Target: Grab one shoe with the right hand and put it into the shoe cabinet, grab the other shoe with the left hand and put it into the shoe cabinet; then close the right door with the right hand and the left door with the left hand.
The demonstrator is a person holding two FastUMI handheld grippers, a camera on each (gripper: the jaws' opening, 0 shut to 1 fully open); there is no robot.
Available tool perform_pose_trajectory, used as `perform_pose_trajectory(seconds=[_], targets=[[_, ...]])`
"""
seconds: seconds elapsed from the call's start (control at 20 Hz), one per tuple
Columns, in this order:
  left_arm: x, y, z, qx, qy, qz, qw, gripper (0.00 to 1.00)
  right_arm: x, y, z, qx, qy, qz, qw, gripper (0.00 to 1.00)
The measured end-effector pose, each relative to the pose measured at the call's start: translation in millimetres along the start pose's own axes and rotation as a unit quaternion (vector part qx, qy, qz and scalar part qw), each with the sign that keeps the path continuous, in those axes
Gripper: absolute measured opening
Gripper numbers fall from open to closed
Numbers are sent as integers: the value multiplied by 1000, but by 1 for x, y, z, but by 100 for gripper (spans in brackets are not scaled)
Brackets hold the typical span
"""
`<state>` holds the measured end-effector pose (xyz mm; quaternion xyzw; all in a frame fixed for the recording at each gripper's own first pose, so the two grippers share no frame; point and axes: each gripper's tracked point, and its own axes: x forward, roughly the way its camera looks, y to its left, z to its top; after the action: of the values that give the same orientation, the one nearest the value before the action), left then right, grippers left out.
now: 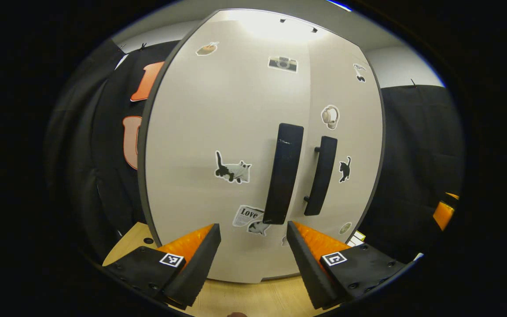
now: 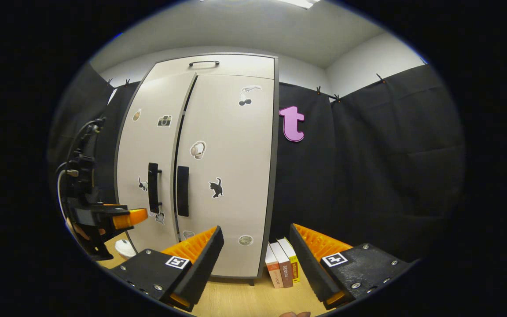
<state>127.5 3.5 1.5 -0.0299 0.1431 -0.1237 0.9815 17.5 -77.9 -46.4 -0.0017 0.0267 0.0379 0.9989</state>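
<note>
The pale shoe cabinet [image 2: 231, 132] stands on the wooden table, its two doors covered in stickers. Its right door [image 2: 229, 176] lies flush. The left door [image 1: 218, 132] looks a little proud of it, with a thin dark gap between them. Each door carries a black vertical handle: the left handle [image 1: 283, 174] and the right handle [image 1: 321, 175]. My left gripper [image 1: 253, 251] is open, close in front of the left door, just below its handle, holding nothing. It also appears as the left gripper [image 2: 104, 220] beside that door. My right gripper [image 2: 255, 255] is open and empty, farther back, facing the right door.
Three books [image 2: 282, 264] stand upright on the table just right of the cabinet. A small white object [image 2: 126, 248] lies on the table under the left gripper. Black cloth walls close in behind and on both sides. Wooden tabletop [image 1: 244, 299] runs in front of the cabinet.
</note>
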Motion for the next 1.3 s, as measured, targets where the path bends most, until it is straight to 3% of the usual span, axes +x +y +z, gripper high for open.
perform_pose_trajectory(seconds=[0.15,0.4,0.55,0.6,0.65,0.75,1.0,1.25,1.3], targets=[[-71,37,15,4,-25,22,999,98,4,-2,2,2,3,8,1000,94],[-167,119,55,20,-65,98,993,98,7,4,19,9,-12,25,1000,94],[-203,157,67,45,-90,148,984,96,7,16,38,15,-47,29,998,93],[-212,164,69,42,-94,160,982,97,4,24,46,17,-57,38,998,97],[-219,168,70,36,-99,165,981,94,1,31,54,18,-68,44,997,97],[-233,176,64,15,-96,179,979,96,-3,43,66,15,-84,47,995,93],[-258,195,68,26,-107,186,976,96,-22,66,70,12,-86,45,995,93],[-269,193,78,24,-124,160,979,99,-46,72,67,6,-79,33,996,93],[-268,190,80,18,-129,153,980,94,-51,71,67,1,-76,31,997,93]])
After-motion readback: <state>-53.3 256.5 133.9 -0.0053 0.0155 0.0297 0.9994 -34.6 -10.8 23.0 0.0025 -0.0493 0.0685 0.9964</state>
